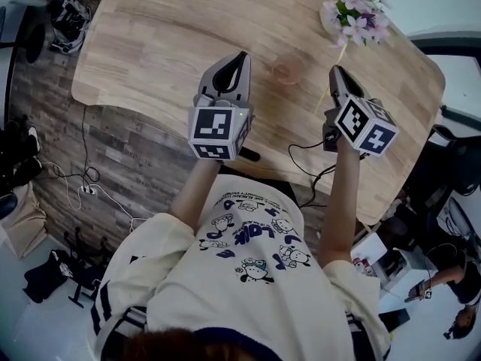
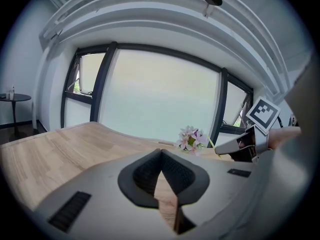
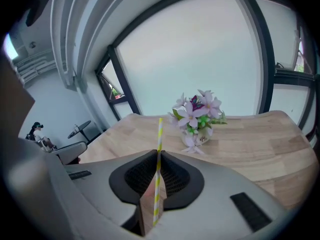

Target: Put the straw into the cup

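Note:
A clear, pinkish cup (image 1: 288, 70) stands on the wooden table (image 1: 150, 36), between the two gripper tips and a little beyond them. My right gripper (image 1: 335, 72) is shut on a yellow-and-white striped straw (image 3: 159, 134), which stands upright out of the pinched jaws (image 3: 159, 153). In the head view the straw (image 1: 328, 95) shows only as a thin pale line beside that gripper. My left gripper (image 1: 240, 56) is shut with nothing between its jaws (image 2: 161, 151), to the left of the cup. Neither gripper view shows the cup.
A small vase of pink flowers (image 1: 353, 13) stands at the far right of the table, behind the cup. A black cable (image 1: 308, 164) lies across the near table edge. Cables and dark gear lie on the floor (image 1: 45, 164) to the left.

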Tool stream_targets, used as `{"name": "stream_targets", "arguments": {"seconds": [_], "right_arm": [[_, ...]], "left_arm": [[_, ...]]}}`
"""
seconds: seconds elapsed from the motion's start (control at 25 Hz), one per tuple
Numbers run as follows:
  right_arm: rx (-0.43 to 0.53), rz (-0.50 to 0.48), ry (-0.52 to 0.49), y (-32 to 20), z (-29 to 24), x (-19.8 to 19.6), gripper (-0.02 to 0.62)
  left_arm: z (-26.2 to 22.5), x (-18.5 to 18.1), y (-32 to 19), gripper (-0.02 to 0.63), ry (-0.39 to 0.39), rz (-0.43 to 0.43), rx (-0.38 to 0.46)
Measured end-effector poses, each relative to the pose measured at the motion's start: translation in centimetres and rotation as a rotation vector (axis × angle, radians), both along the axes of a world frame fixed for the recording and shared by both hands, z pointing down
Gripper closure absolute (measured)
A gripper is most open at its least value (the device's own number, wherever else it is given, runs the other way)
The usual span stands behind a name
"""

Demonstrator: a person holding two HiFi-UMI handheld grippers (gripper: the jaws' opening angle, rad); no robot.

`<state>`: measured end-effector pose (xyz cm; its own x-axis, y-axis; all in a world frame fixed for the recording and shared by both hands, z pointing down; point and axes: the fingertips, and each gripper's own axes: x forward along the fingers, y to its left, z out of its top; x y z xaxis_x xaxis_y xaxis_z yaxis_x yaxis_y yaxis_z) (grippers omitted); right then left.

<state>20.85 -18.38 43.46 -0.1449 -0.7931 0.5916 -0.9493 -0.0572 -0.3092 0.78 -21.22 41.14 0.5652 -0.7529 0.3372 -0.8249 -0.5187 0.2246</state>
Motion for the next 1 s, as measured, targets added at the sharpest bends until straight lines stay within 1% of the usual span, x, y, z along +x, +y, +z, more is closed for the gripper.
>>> {"name": "stream_targets", "arguments": {"seconds": [0.36,0.6,0.8,1.0], "right_arm": [[0.217,-0.006,0.025,-2.8,-5.5,-1.7,0.574],[0.380,-0.044,-0.013,-4.2,-8.7,-3.6,0.574],[0.507,-0.055,-0.016,-4.6,-9.6,-5.0,0.574],[0.593,-0.051,-0.046,-4.2,-9.2,-5.8,0.574]], "left_arm": [[-2.5,-1.1,-0.5,0.574,0.012,-0.041,0.056],[-3.7,-1.3,-0.9,0.574,0.018,-0.054,0.089],[-3.8,-1.3,-1.0,0.575,0.007,-0.058,0.095],[-4.0,-1.5,-0.9,0.574,0.010,-0.066,0.098]]}}
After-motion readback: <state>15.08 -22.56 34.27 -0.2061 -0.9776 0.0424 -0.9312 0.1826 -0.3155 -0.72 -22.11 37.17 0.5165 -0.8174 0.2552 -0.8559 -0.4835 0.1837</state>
